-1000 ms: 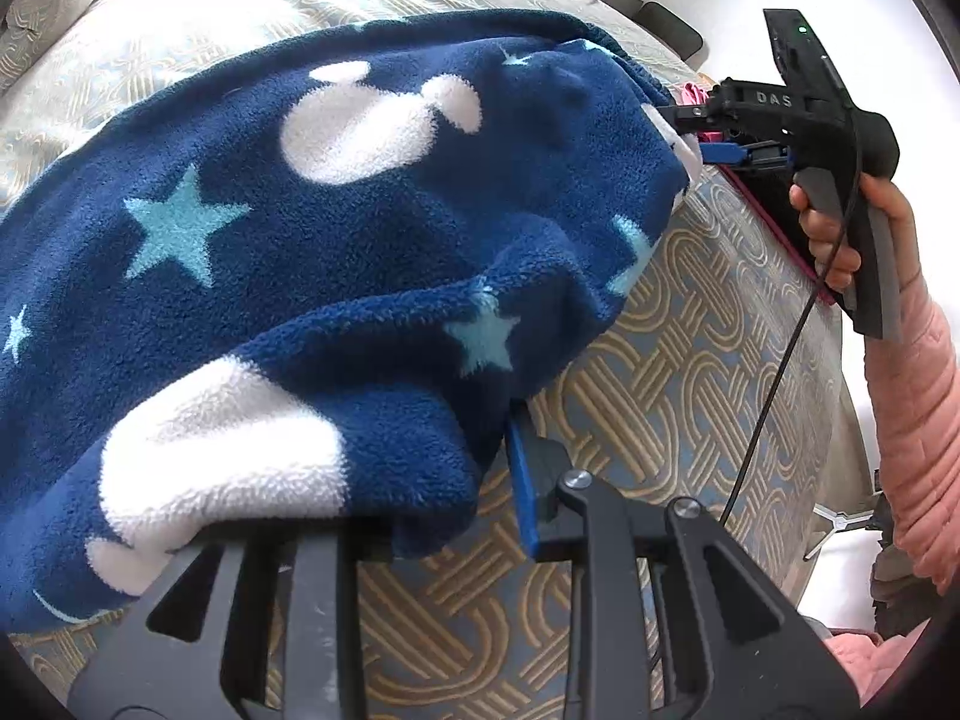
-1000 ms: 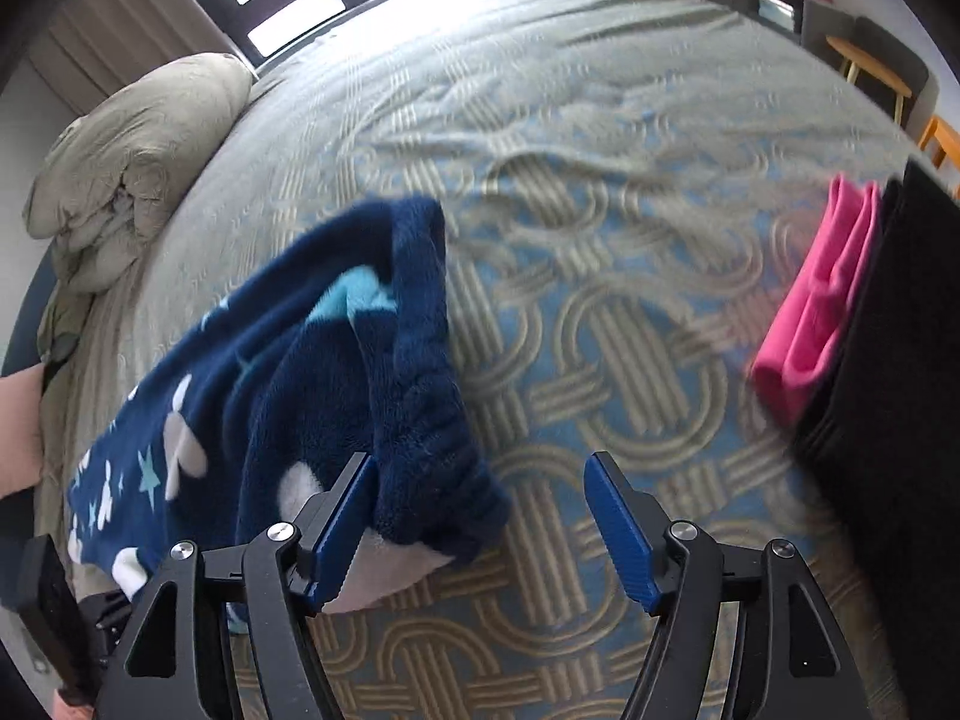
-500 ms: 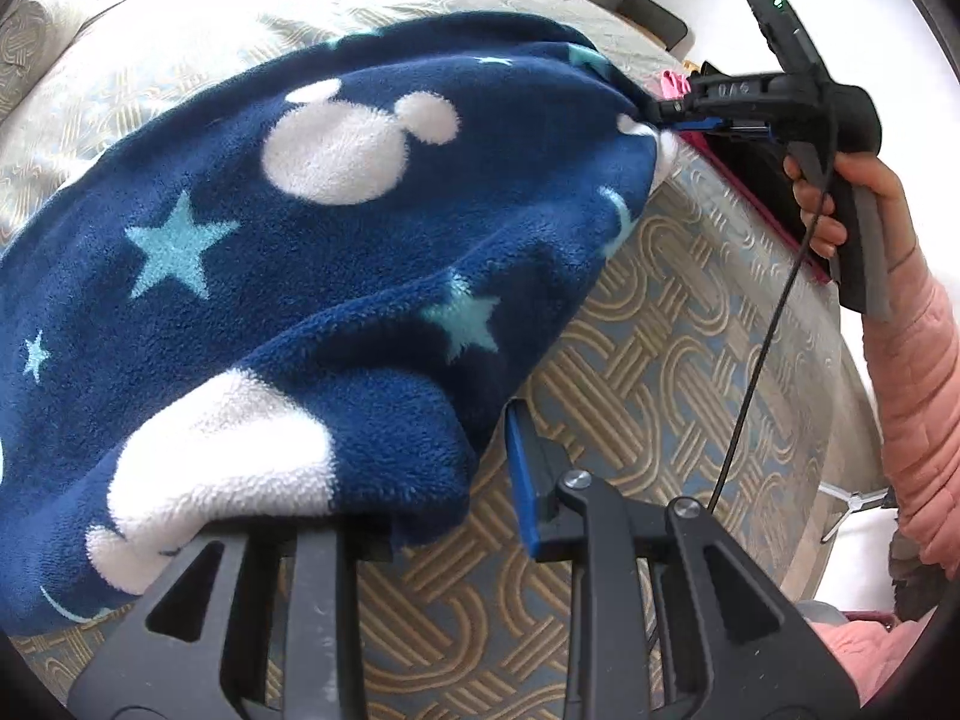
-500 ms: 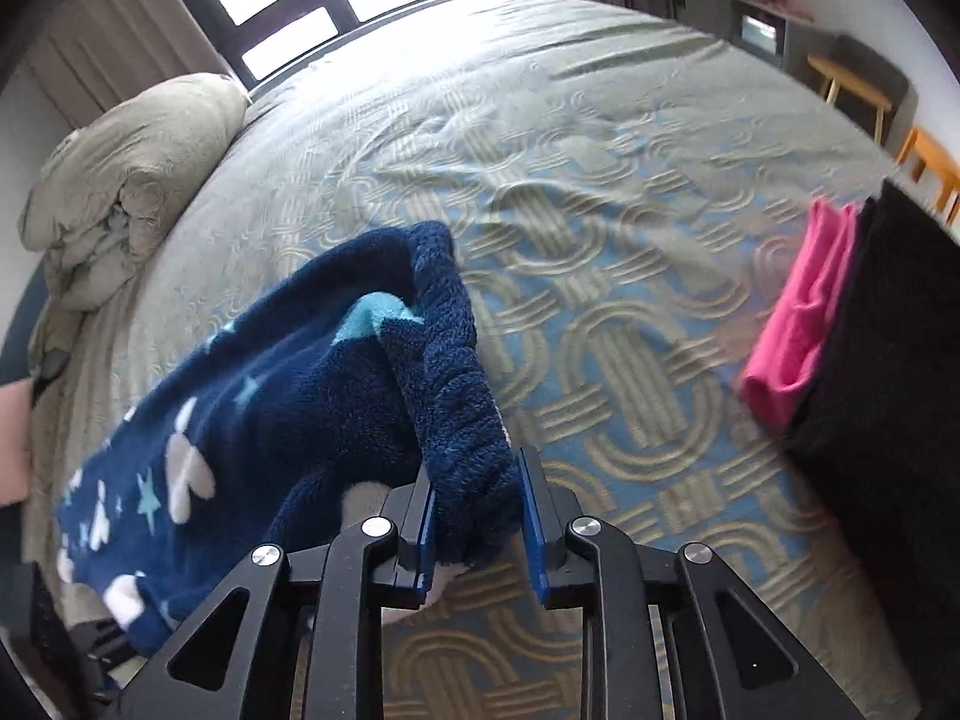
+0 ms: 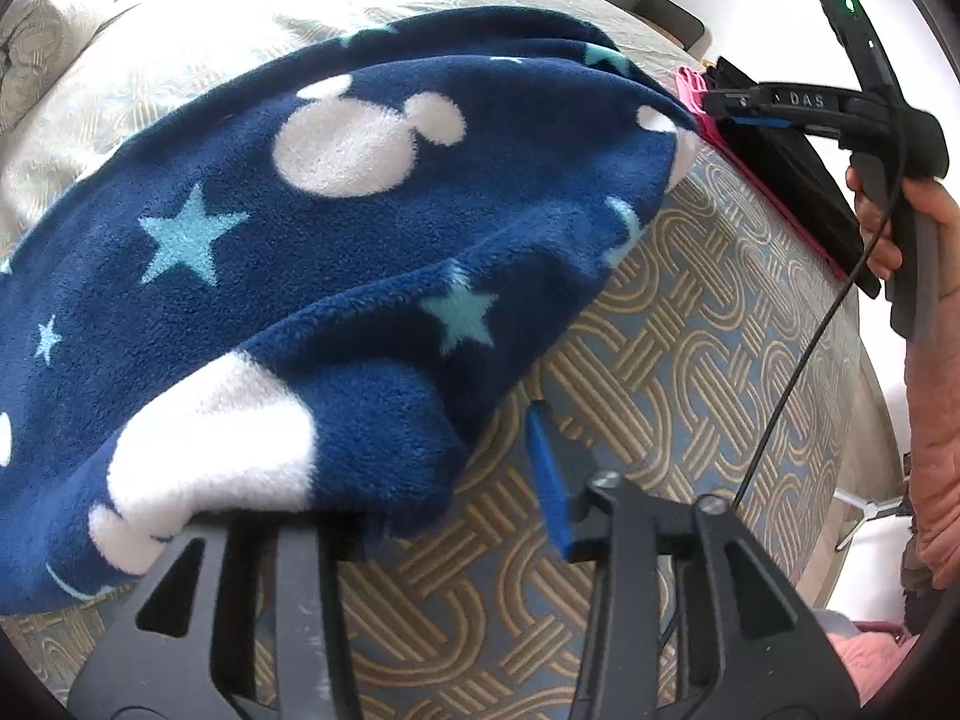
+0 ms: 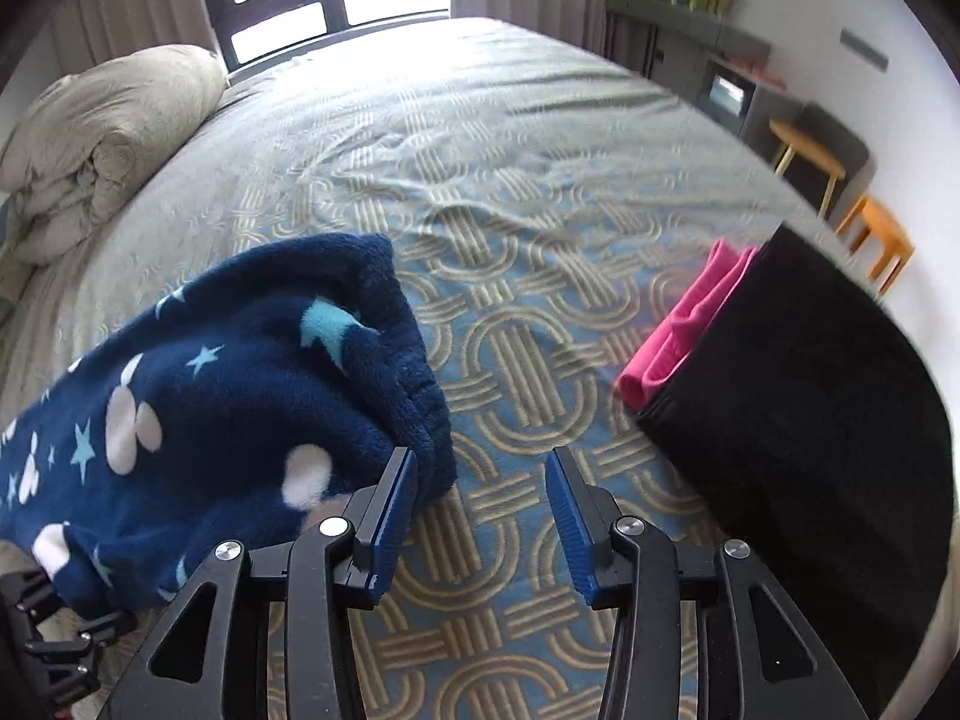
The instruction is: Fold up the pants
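Note:
The navy fleece pants (image 5: 336, 252) with white shapes and pale blue stars lie in a long folded bundle on the patterned bedspread (image 5: 678, 360). In the left wrist view the fabric drapes over my left finger and hides it; the right finger (image 5: 549, 474) stands apart, so my left gripper (image 5: 420, 492) is open. My right gripper (image 6: 480, 498) is open, with the waistband end of the pants (image 6: 252, 420) resting against its left finger (image 6: 396, 498). The right gripper also shows in the left wrist view (image 5: 714, 111) at the far end of the pants.
A folded pink garment (image 6: 678, 324) and a black folded garment (image 6: 798, 420) lie on the bed to the right. A rolled beige duvet (image 6: 102, 144) sits at the head. Wooden stools (image 6: 870, 234) and a shelf stand past the bed's right edge.
My right gripper closed on the waistband half a second ago and has now opened, letting the fabric drop. The pants have shifted slightly. The left gripper has stayed open.

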